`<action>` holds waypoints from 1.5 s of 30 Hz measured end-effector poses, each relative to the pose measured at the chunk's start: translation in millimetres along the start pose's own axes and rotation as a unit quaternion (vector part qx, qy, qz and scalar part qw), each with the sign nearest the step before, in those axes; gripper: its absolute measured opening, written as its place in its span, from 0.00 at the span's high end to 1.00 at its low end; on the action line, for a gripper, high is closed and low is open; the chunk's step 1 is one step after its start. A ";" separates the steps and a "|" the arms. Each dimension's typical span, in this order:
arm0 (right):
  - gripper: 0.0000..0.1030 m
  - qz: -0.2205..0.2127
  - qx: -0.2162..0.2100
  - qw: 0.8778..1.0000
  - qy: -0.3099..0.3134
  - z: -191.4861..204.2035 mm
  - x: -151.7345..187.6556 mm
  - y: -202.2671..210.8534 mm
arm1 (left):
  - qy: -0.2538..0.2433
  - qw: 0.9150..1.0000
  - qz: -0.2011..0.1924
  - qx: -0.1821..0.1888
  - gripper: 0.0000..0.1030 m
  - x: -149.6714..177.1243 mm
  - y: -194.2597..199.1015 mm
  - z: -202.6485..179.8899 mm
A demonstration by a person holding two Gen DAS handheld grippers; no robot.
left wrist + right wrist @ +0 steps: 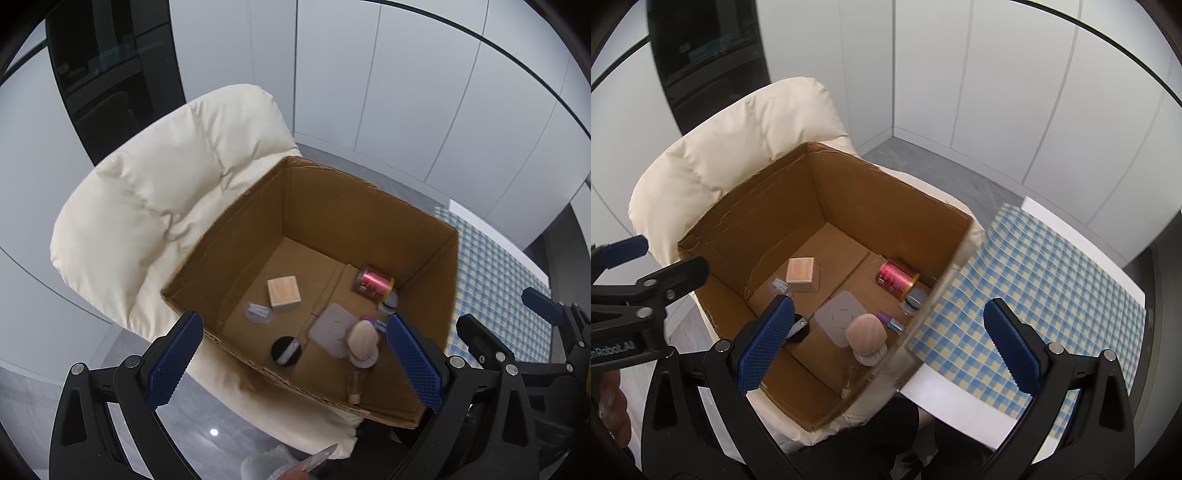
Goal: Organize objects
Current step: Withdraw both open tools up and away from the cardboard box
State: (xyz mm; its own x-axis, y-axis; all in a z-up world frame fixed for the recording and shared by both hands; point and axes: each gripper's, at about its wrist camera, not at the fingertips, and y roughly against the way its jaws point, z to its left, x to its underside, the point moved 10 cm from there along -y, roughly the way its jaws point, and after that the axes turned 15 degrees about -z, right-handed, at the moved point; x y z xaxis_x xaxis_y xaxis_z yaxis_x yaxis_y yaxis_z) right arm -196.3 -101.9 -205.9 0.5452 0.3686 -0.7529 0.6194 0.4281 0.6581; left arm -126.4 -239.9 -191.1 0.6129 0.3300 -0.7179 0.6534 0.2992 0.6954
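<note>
Left wrist | left claw (293,363) spread, empty | right claw (890,345) spread, empty

White panelled walls (1015,92) meet in a corner above a grey floor (923,162). A dark glass panel (107,81) stands at the left. A cream padded chair (155,206) sits beside a table with a blue-and-yellow checked cloth (1034,280).

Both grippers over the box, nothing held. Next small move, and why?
Probably swing the right gripper right toward the checked cloth to look for another item. Both it and the left gripper are open and empty above the box, which already holds the can and wooden block.
</note>
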 end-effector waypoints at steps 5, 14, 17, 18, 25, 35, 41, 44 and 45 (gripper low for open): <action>0.00 0.003 0.031 0.999 -0.030 -31.7 9.6 21.5 | -0.013 1.000 0.003 0.021 0.03 9.8 15.2 -19.8; 0.00 0.003 0.102 0.991 -0.087 -103.1 40.7 90.8 | -0.048 0.997 -0.015 0.065 0.03 18.9 58.2 -73.5; 0.00 0.001 0.126 0.987 -0.101 -125.1 51.9 116.5 | -0.065 0.994 -0.017 0.084 0.03 24.4 73.1 -97.7; 0.00 -0.001 0.133 0.986 -0.105 -132.2 55.3 125.6 | -0.069 0.993 -0.018 0.089 0.03 25.5 77.3 -104.2; 0.00 -0.011 0.174 0.975 -0.134 -178.5 83.0 183.6 | -0.102 0.987 -0.024 0.126 0.03 39.8 107.2 -153.0; 0.00 -0.015 0.215 0.961 -0.175 -235.6 126.4 245.2 | -0.145 0.975 -0.014 0.169 0.03 69.6 132.5 -222.3; 0.00 -0.014 0.232 0.954 -0.190 -256.7 145.4 271.6 | -0.159 0.969 -0.011 0.188 0.03 83.9 145.4 -251.9; 0.00 -0.014 0.238 0.952 -0.193 -262.1 151.5 279.8 | -0.160 0.968 -0.007 0.193 0.03 89.2 148.5 -260.1; 0.00 -0.013 0.241 0.951 -0.194 -264.7 154.1 282.7 | -0.160 0.968 -0.006 0.194 0.03 90.4 148.8 -262.0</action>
State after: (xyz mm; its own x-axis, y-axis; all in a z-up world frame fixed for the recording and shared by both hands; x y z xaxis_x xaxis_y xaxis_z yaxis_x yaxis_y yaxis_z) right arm -86.7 294.3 -137.2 0.6349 -0.0088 -0.7726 0.7721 -0.0288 0.6348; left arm -90.2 69.0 -144.2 0.6697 0.0155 -0.7425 0.7411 -0.0772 0.6669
